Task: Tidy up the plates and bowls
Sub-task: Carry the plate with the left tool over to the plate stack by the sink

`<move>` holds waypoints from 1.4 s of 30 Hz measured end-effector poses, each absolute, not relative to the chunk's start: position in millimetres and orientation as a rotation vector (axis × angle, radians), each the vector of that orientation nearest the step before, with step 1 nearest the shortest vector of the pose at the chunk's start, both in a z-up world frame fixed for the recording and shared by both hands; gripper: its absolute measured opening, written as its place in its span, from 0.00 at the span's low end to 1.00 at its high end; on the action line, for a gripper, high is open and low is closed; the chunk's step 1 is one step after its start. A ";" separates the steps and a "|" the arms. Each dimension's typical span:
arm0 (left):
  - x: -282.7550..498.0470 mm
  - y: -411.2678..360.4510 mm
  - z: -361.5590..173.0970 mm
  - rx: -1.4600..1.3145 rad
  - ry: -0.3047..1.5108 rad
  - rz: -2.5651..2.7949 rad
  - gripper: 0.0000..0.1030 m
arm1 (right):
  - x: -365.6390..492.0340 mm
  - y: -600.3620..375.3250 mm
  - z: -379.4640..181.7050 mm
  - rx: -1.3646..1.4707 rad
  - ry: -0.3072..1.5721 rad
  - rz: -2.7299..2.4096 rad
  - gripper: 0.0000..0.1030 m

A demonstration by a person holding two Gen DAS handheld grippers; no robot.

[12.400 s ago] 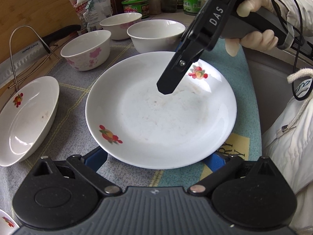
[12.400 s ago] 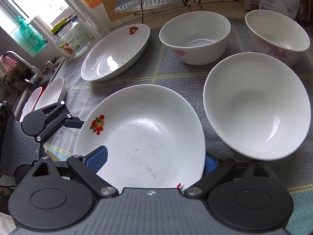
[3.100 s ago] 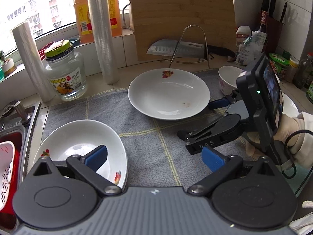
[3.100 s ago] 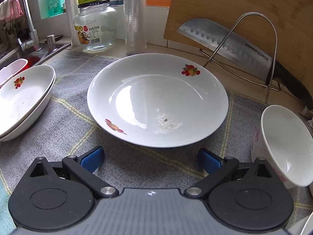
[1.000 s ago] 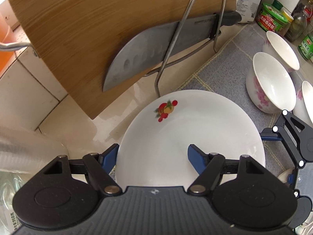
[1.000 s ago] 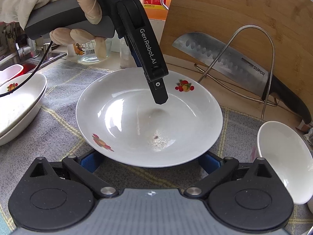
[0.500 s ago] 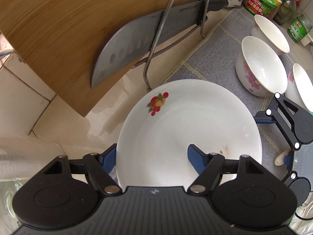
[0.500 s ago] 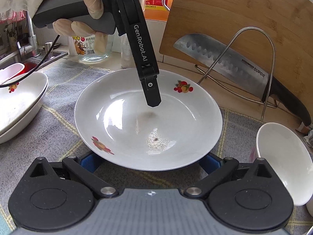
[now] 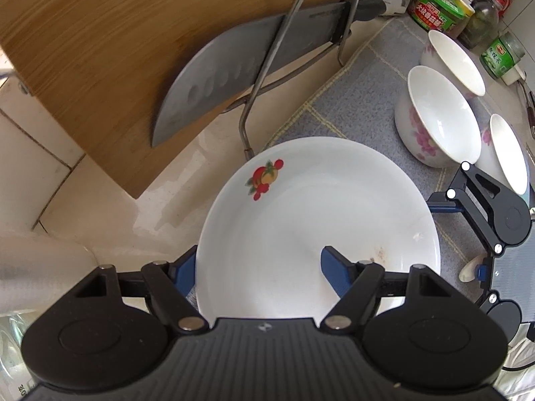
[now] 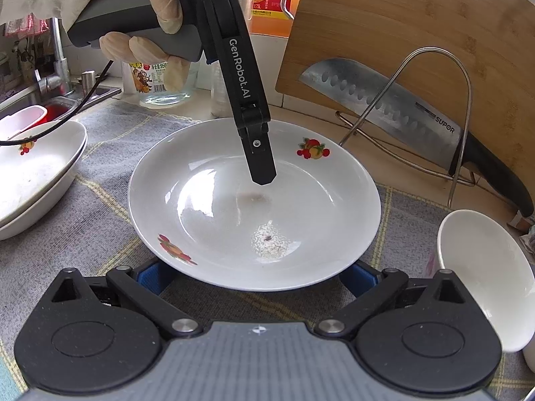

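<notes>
Swung more upright within the last second, the left gripper now points steeply down over the fruit-print plate; the plate itself has not shifted on the grey cloth.

Left wrist view: the jaws stand partly apart and straddle the plate's rim at 7 o'clock, one blue pad outside it, one over the well; neither pad presses, so nothing is held. Straddling the rim looks like the setup for a pinch. Three bowls wait at 2 o'clock; the right gripper shows at 3 o'clock; a cleaver leans in a wire rack against a wooden board at 11 o'clock.

Right wrist view: the right gripper's jaws are wide and empty, its pads flanking the plate's near edge at 6 o'clock, probably to steady or lift it. A gloved hand at 11 o'clock grips the left tool, marked "GenRobot.AI"; the cleaver reads "SUPOR". Stacked plates at 9 o'clock are the likely destination.
</notes>
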State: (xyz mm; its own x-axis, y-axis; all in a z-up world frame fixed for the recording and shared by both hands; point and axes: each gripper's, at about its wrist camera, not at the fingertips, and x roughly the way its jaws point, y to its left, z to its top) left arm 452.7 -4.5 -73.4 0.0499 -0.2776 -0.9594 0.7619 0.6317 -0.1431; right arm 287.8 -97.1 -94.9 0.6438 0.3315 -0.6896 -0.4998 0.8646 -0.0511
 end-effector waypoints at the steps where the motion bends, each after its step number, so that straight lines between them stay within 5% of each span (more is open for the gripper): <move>1: 452.3 -4.1 -72.9 0.464 1.292 -0.841 0.73 | 287.3 -96.9 -94.7 -0.248 0.731 0.478 1.00; 42: 371.6 54.4 -25.3 0.348 1.237 -0.755 0.72 | 236.7 -74.6 -47.1 -0.356 0.749 0.603 1.00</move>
